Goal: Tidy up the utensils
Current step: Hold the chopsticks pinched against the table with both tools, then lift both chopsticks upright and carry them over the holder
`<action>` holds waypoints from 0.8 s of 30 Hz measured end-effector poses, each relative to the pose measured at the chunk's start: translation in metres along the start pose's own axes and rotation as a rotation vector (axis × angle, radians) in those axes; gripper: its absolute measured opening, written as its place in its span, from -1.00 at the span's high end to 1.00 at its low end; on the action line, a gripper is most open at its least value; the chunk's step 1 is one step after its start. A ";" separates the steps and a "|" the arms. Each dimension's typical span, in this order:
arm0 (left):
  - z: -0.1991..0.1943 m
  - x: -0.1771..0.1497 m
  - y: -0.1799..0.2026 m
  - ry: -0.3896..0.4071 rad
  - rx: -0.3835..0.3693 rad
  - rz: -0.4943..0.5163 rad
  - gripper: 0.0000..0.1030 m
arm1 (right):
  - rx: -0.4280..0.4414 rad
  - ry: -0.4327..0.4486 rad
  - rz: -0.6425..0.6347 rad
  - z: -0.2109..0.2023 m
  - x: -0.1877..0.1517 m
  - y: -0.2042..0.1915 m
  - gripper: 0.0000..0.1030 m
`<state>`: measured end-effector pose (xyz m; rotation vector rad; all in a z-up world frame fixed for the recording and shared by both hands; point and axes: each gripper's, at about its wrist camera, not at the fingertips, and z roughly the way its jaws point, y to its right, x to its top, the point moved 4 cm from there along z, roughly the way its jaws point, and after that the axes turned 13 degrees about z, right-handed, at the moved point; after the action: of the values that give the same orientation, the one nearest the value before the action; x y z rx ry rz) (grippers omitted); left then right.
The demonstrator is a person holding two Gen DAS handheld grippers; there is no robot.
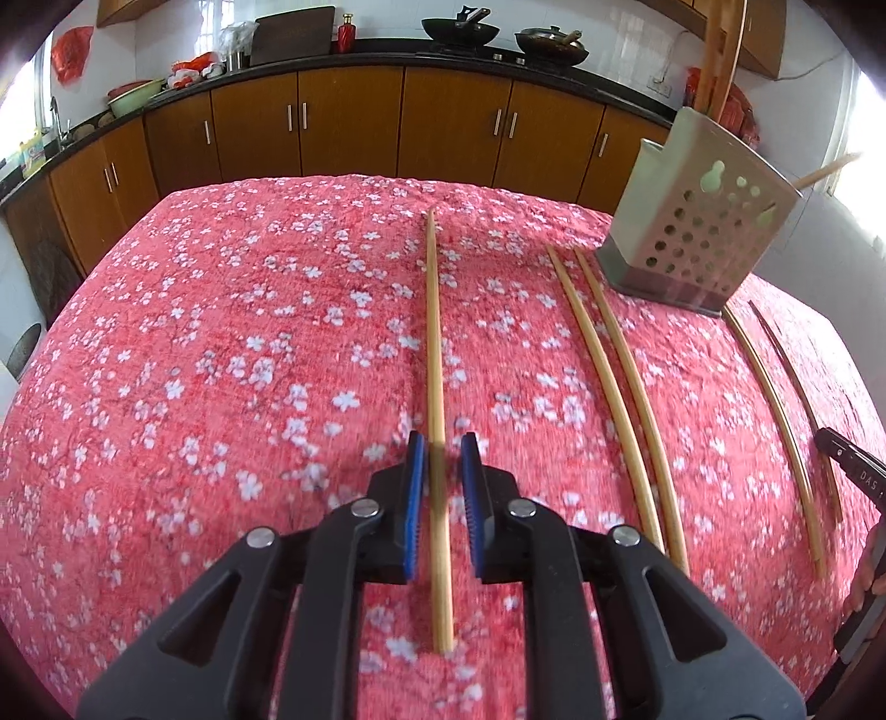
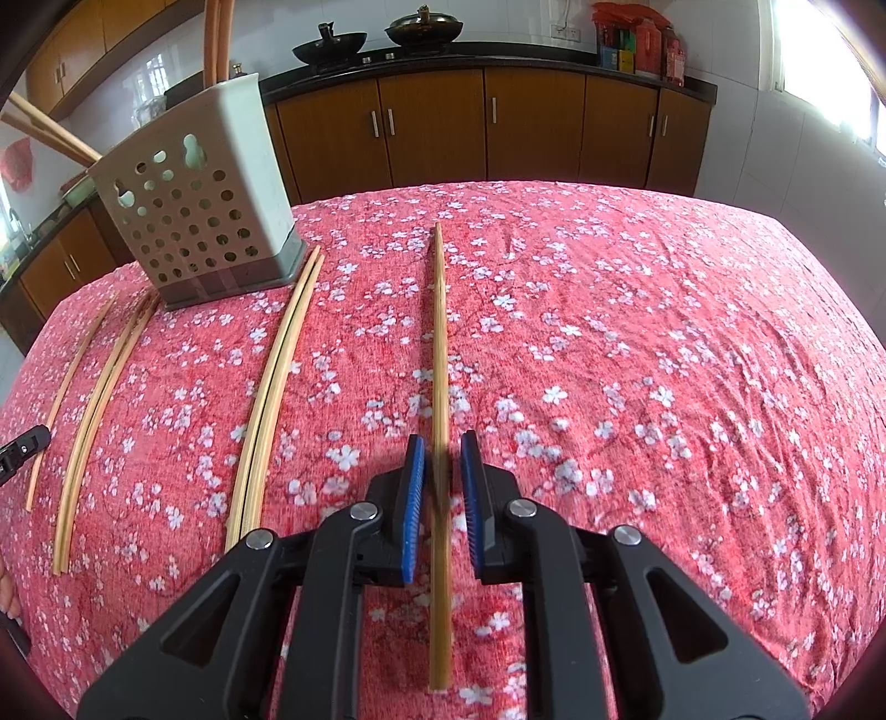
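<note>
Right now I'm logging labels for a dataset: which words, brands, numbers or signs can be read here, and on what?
"DAS": white letters on a black finger of the right claw, cut off by the picture edge.
Red packages on the counter: print too small to read.
Yellow bottle by the sink: label blurred.
Nothing else legible.

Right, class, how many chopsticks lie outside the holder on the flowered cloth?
6. One chopstick between the left hand-held gripper's jaws, one between the right hand-held gripper's, two pairs between them, near the holder. Others stand inside it.
</note>
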<state>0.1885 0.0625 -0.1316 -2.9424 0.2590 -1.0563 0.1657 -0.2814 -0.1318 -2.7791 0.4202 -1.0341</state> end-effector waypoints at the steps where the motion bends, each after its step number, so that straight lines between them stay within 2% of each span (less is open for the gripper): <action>1: -0.001 -0.001 0.003 -0.001 0.003 0.002 0.73 | 0.003 -0.001 -0.001 -0.002 -0.001 0.001 0.72; 3: -0.001 -0.003 0.000 -0.004 0.014 0.006 0.84 | 0.010 -0.003 0.001 -0.004 -0.003 0.002 0.81; 7: -0.002 -0.004 0.001 -0.006 0.016 0.018 0.85 | 0.026 -0.012 0.034 -0.007 -0.002 0.007 0.85; 10: -0.012 -0.006 -0.003 0.009 0.018 0.017 0.86 | 0.041 0.024 0.040 -0.020 0.002 0.010 0.85; 16: -0.041 0.008 -0.013 0.095 0.024 0.007 0.86 | 0.071 0.109 0.040 -0.049 0.016 0.007 0.85; 24: -0.100 0.053 -0.020 0.275 0.040 -0.009 0.86 | 0.126 0.276 0.068 -0.099 0.047 0.002 0.85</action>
<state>0.1692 0.0787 -0.0197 -2.7599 0.2222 -1.4492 0.1342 -0.3014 -0.0286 -2.5010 0.4614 -1.3824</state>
